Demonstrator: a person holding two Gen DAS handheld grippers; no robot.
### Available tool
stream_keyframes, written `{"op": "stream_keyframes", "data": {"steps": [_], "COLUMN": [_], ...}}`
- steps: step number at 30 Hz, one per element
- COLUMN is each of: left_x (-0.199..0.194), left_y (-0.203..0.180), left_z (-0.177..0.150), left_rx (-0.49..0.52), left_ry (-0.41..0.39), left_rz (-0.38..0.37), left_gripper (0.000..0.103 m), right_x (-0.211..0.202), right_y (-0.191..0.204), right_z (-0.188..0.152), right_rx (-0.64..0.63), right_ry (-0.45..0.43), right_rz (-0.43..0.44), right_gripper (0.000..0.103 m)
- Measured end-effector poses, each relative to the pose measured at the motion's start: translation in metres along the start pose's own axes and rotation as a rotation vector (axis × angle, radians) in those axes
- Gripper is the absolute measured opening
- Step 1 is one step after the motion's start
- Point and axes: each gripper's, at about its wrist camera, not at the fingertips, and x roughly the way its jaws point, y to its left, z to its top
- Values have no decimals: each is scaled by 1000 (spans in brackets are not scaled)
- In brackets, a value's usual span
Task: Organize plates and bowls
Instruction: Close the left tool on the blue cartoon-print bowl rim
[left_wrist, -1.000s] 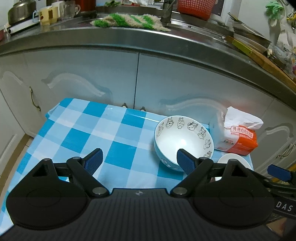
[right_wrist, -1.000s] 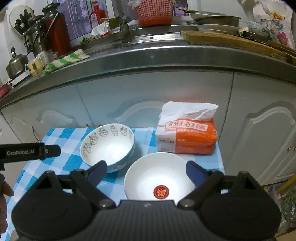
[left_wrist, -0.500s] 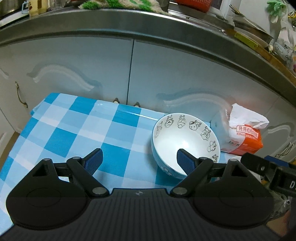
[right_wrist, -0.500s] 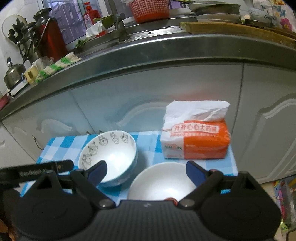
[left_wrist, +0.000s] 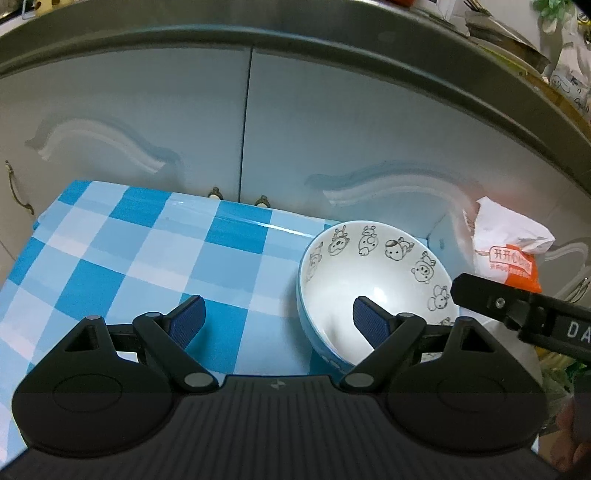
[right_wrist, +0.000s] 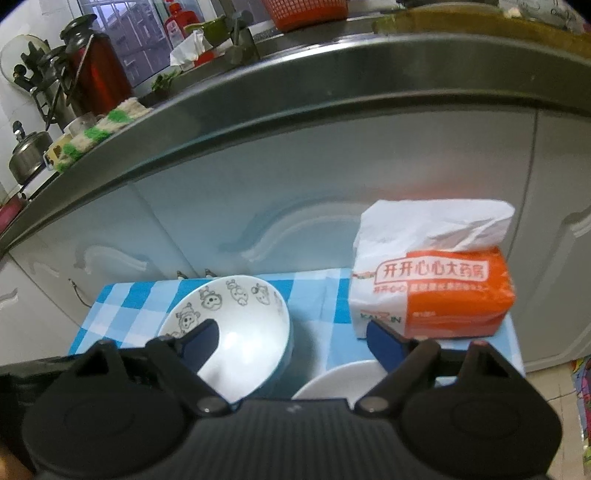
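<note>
Two glossy round bowls (right_wrist: 236, 332) sit on checked cloth (left_wrist: 147, 251); left claw (left_wrist: 277, 317) gapes, right claw (right_wrist: 295, 339) narrowing, empty.

On my right cam the orange-and-white tissue pack (right_wrist: 432, 288) at the far right corner of the checked tablecloth (right_wrist: 122, 314) carries the only clear print: "开开心心大药房" in red on a white banner across its front, and "KAI", one letter I can't make out, then "N" in green at the pack's lower left. A smaller white line under the banner is too blurred for me to read. On my left cam the same pack shows just "开开心心" before it's cut off. The right gripper (left_wrist: 524, 314) body, at the right edge of that view, shows white letters "DA", rest out of frame. Nothing else legible to me
</note>
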Motion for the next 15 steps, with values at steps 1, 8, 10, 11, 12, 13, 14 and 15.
{"op": "stream_keyframes", "data": {"steps": [1,8,10,11,12,13,14,15], "left_x": [2,18,23,25,27,28,30,32], "left_y": [0,1,2,2,2,1,0,0], "left_z": [0,-1,-1,-1,-1,-1,-1,-1], "left_rx": [1,18,15,15,17,20,25,28], "left_ry": [2,12,15,18,20,21,22,24], "left_rz": [0,3,-3,-4,-9,-14,-19,-18], "left_gripper": [103,103,103,103,103,103,101,99], "right_x": [3,23,28,31,32,35,38,41], "right_y": [-1,-8,-8,-8,-8,-7,-7,-7], "right_z": [0,1,2,2,2,2,2,2], "right_rx": [6,42,41,39,36,30,25,23], "right_ry": [6,40,46,51,56,65,75,83], "right_rz": [2,17,24,30,32,29,29,34], "right_gripper": [85,79,75,74,72,69,67,62]}}
